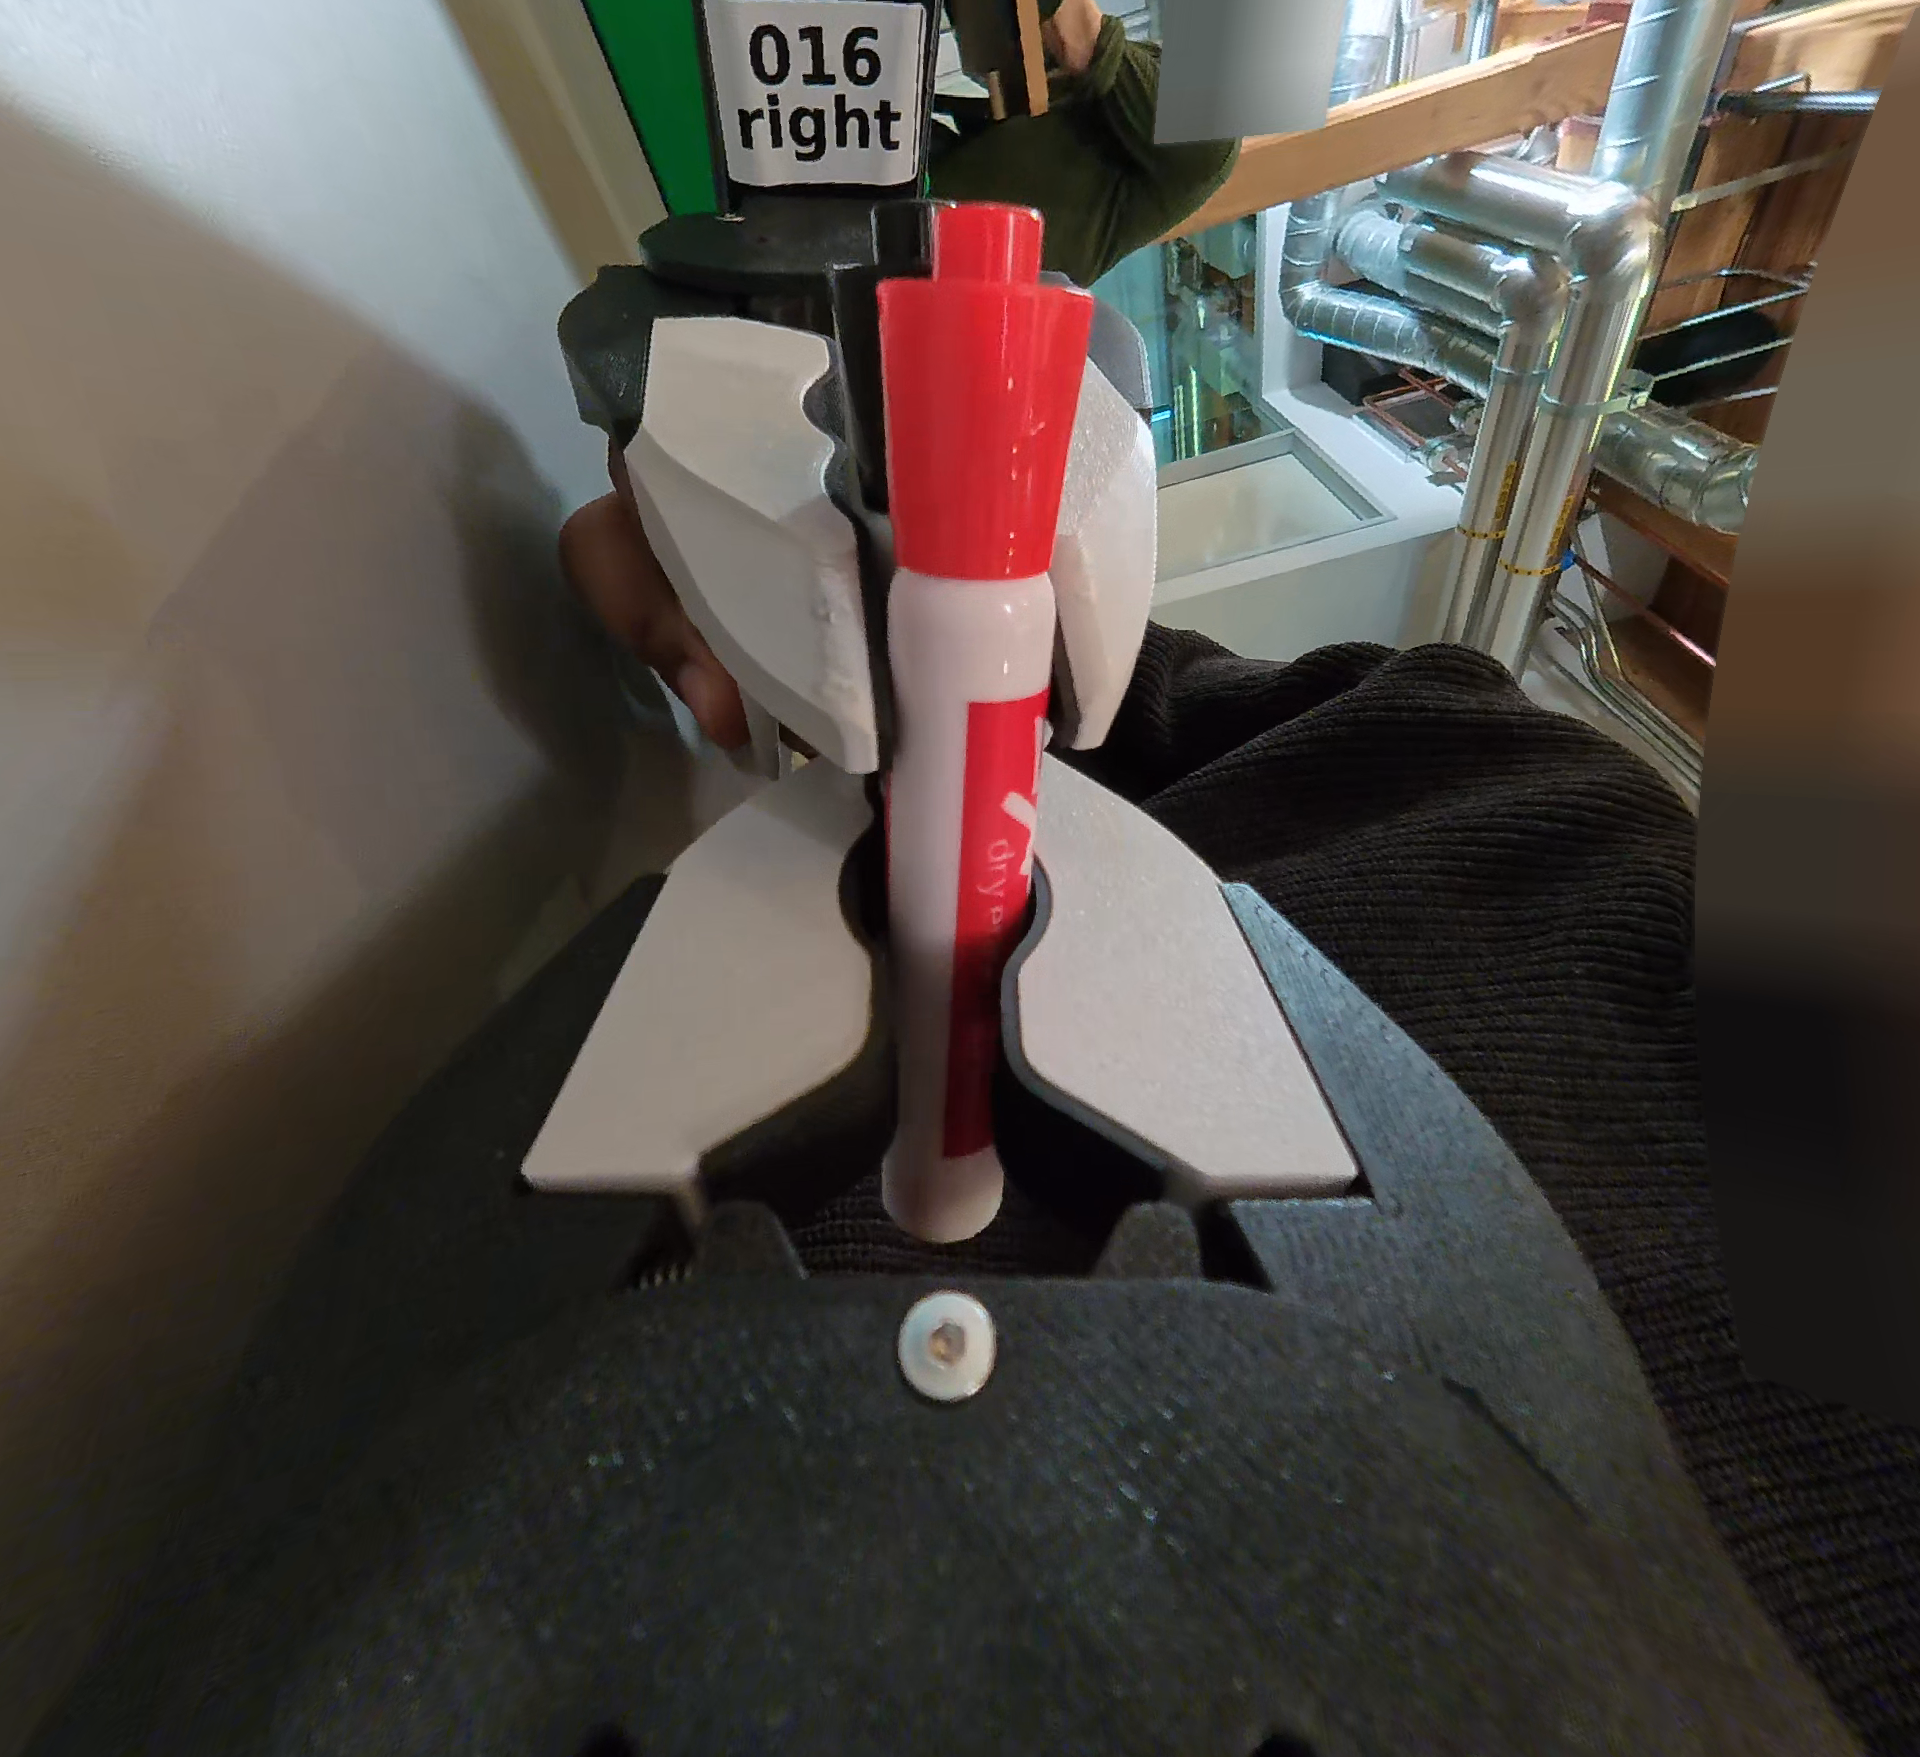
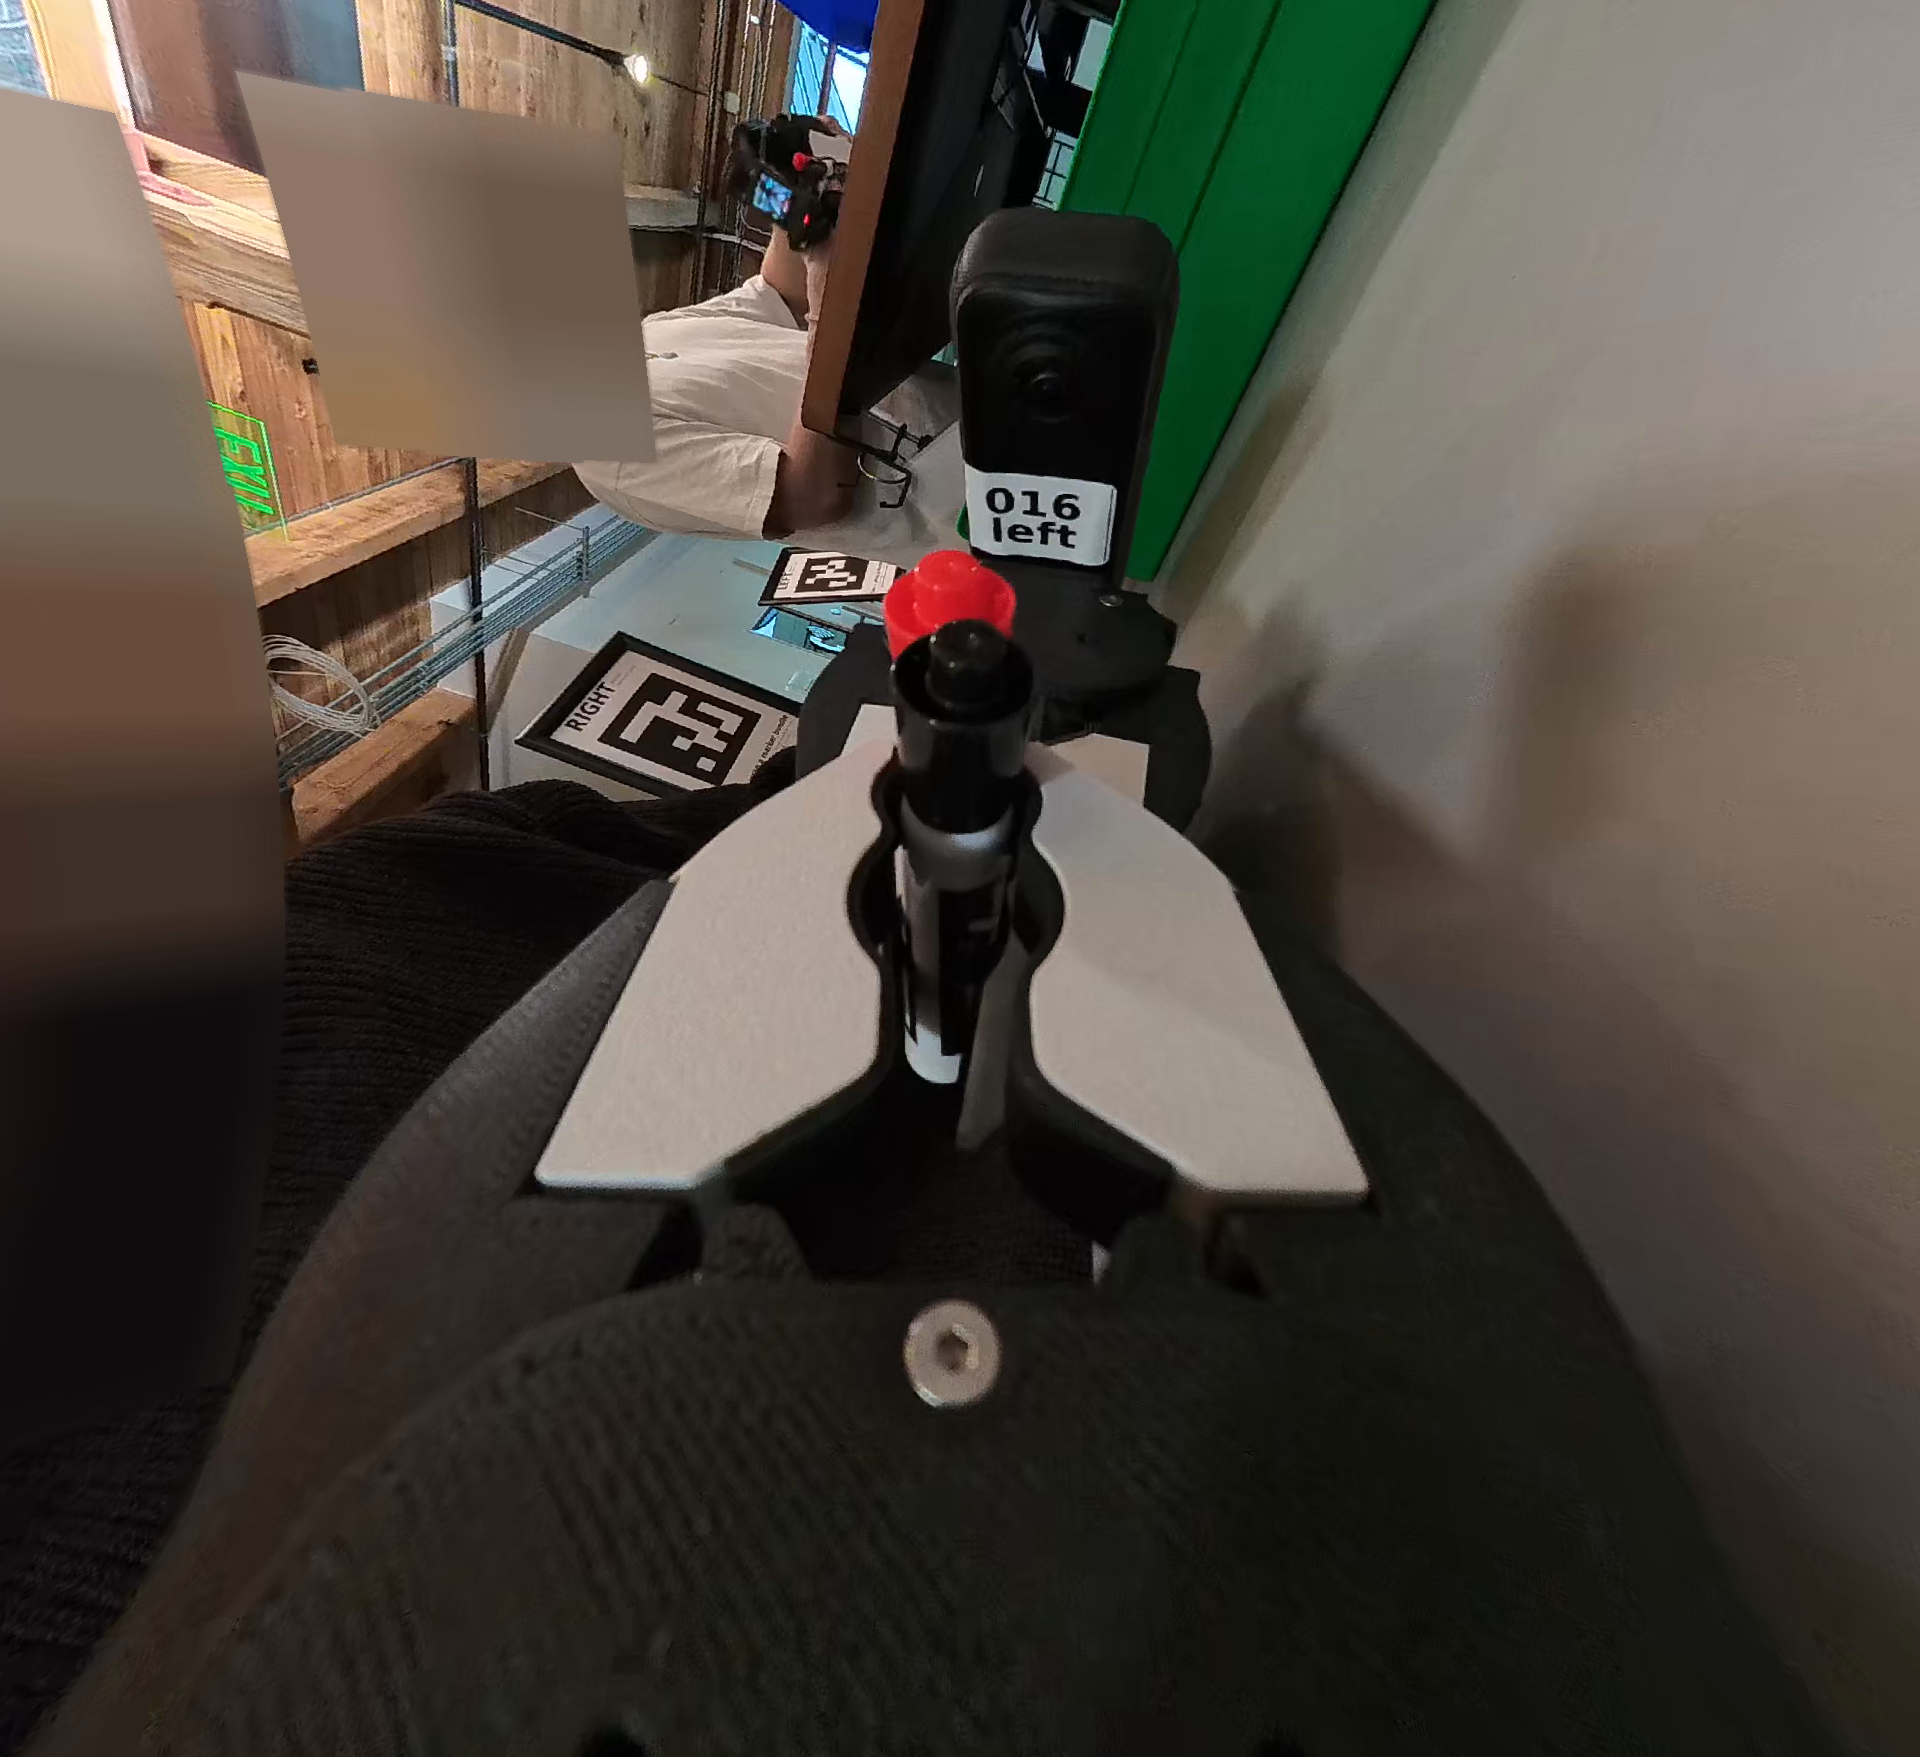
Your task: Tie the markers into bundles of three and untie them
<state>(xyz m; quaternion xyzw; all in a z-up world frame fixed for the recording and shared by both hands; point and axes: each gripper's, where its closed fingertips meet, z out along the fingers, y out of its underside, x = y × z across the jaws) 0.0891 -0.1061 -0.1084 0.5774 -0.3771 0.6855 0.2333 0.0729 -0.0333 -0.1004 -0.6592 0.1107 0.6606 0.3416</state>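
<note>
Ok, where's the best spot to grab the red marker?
Its straight white barrel, below the flared red cap, coming from the tail end with a finger on each side. The left gripper pinches it there; the right gripper, holding the black marker, crowds the cap end.

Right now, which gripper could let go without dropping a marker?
Probably the left gripper. It is shut on the red marker only, while the right gripper appears to clamp both that one and the black marker.
</note>
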